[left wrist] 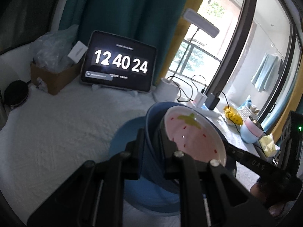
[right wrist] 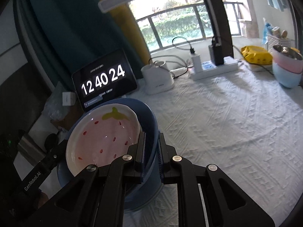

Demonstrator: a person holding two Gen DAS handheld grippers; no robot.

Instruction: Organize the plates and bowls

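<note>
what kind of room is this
Probably a home room, not a kitchen: a table with a white textured cloth beside glass balcony doors, with teal curtains, a tablet clock and a power strip.

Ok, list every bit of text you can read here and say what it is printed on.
"12 40 24": tablet screen, large white digits.
"GenRobot.AI": the left gripper's arm, seen from the right wrist view.
"DAS": the right gripper's arm, seen from the left wrist view; partly readable.
Small lines on the tablet and print on the white box: too blurred.
</note>
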